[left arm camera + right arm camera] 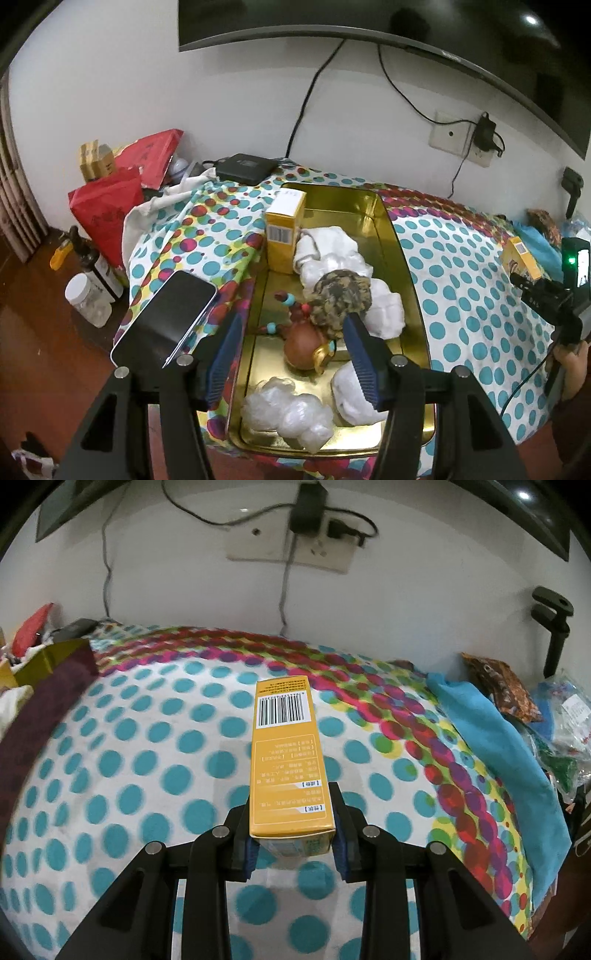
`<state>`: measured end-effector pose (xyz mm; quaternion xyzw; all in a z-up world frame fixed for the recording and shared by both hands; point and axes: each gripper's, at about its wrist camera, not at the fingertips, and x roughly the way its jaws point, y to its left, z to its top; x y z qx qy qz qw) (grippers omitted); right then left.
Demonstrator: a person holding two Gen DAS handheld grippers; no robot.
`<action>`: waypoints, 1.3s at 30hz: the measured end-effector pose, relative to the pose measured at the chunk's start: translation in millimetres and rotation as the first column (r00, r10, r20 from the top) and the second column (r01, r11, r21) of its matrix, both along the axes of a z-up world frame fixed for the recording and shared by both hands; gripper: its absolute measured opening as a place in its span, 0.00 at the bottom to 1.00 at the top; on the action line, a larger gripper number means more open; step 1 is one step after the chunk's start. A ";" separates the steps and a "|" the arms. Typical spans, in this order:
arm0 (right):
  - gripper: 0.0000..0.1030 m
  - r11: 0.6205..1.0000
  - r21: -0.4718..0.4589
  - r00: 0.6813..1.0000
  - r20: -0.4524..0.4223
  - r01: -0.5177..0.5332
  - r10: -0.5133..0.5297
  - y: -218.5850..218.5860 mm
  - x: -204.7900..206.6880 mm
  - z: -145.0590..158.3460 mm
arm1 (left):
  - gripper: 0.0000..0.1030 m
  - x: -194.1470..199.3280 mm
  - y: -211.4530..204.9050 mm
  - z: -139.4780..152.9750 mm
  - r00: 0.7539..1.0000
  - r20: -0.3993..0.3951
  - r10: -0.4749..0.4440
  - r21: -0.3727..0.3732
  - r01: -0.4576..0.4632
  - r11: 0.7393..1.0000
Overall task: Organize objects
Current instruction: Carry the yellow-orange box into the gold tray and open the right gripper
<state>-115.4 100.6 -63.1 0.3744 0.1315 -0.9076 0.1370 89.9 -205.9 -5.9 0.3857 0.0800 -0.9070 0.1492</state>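
Left wrist view: the left hand-held gripper point(293, 347) hangs over the near end of a gold tin tray point(399, 236), jaws wide apart w/ nothing between the pads – the blue-ribbed fingers point(364, 354) frame the tray contents from above. The tray sits lengthwise at centre frame on a tabletop under a polka-dot cloth point(461, 266). Inside it: a yellow carton point(282, 236) standing upright at the far left corner, white crumpled wrapping point(332, 251) along the right side, a mottled brown-green round piece point(340, 295) on top of a reddish-brown gourd-like ornament point(301, 347) w/ a beaded string, and a clear plastic wad point(291, 410) at the near end. A smartphone point(166, 317) lies screen-up on the cloth just left of the tray. Upper left: a black box point(243, 168) near the wall, red bags point(110, 206) beyond the cloth's edge; bottles and a jar point(88, 299) stand on the floor at left.

Right wrist view: the right hand-held gripper point(293, 834) is clamped on the near end of a second yellow box point(284, 757), barcode at its far end, which points away over the dotted cloth at centre frame – pads pressed on both long sides. A blue cloth point(491, 738) and snack packets point(498, 686) lie at right; the tray's corner shows at far left.
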 end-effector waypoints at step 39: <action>0.29 0.919 -0.061 0.915 0.092 -0.389 0.393 -239.4 112.1 21.3 | 0.57 33.7 -34.1 13.1 0.998 -0.035 0.049 -0.011 -0.049 0.999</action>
